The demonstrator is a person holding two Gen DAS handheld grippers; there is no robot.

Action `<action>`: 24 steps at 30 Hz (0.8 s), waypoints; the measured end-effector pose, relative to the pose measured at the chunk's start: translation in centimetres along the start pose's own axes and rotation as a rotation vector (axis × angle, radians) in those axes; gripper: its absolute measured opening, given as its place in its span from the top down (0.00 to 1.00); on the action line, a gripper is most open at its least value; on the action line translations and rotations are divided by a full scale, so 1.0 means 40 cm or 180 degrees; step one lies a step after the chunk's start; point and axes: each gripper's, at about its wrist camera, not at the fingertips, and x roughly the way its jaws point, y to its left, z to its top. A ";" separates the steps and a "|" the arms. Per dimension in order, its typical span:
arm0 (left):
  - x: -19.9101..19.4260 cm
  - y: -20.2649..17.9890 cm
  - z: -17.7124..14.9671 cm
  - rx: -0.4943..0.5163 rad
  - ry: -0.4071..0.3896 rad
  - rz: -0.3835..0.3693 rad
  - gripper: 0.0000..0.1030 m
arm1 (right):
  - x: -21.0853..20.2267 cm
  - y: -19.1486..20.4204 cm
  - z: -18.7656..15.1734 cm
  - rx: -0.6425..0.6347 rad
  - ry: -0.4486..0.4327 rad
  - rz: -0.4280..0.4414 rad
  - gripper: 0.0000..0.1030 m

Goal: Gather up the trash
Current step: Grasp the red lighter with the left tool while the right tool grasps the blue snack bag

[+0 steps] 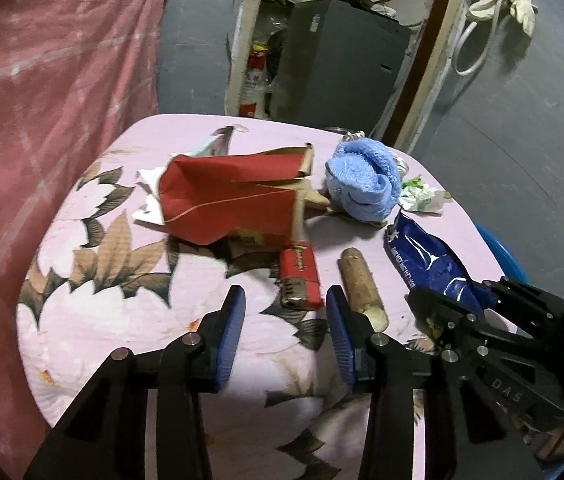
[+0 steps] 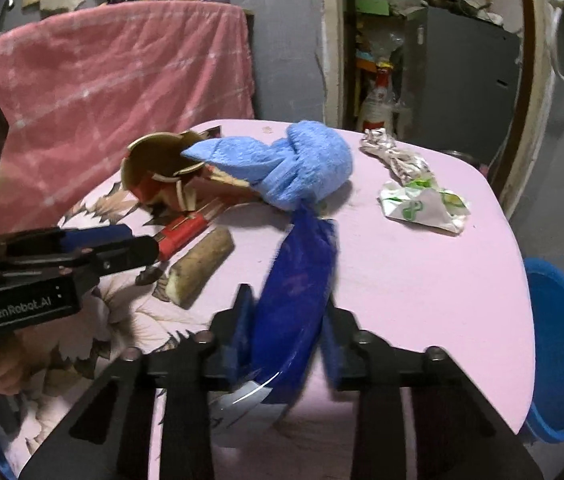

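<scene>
I am collecting litter from a pink flowered table (image 2: 422,280). My right gripper (image 2: 288,344) is clenched on a dark blue foil wrapper (image 2: 294,300) at the near right of the table; the wrapper stands up between the pads, its far end reaching toward a balled light blue towel (image 2: 306,164). My left gripper (image 1: 286,320) hangs with its jaws apart and nothing in them, just short of a small red box (image 1: 300,276). A tan stick-like piece (image 1: 360,284) lies immediately right of that box. A blue bin (image 2: 562,344) sits low beyond the table's right edge. I judge the step to be securing the wrapper. Next it seems I must lift it clear and carry it right, over the bin, without letting it slip.
</scene>
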 end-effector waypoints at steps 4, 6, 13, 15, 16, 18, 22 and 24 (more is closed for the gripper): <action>0.021 -0.020 0.016 0.0082 0.0030 0.0047 0.71 | -0.002 -0.015 -0.001 0.0070 -0.0037 0.0054 0.81; 0.031 -0.029 0.023 0.0148 0.0048 0.0104 0.71 | -0.004 -0.017 -0.002 0.0101 -0.0048 0.0083 0.81; 0.059 -0.051 0.033 0.0320 0.0108 0.0226 0.73 | -0.009 -0.017 0.001 0.0139 -0.0111 0.0132 0.86; 0.063 -0.055 0.036 0.0348 0.0121 0.0266 0.81 | -0.015 -0.015 0.000 0.0132 -0.0154 0.0129 0.89; 0.065 -0.055 0.036 0.0352 0.0128 0.0272 0.81 | -0.017 -0.014 0.000 0.0129 -0.0170 0.0125 0.90; 0.066 -0.052 0.034 0.0374 0.0146 0.0291 0.81 | -0.022 -0.013 0.001 0.0119 -0.0205 0.0130 0.91; 0.061 -0.055 0.030 0.0363 0.0173 0.0270 0.81 | -0.031 -0.014 0.000 0.0133 -0.0246 0.0128 0.93; 0.051 -0.061 0.019 0.0347 0.0171 0.0249 0.81 | -0.036 -0.019 -0.001 0.0150 -0.0264 0.0123 0.93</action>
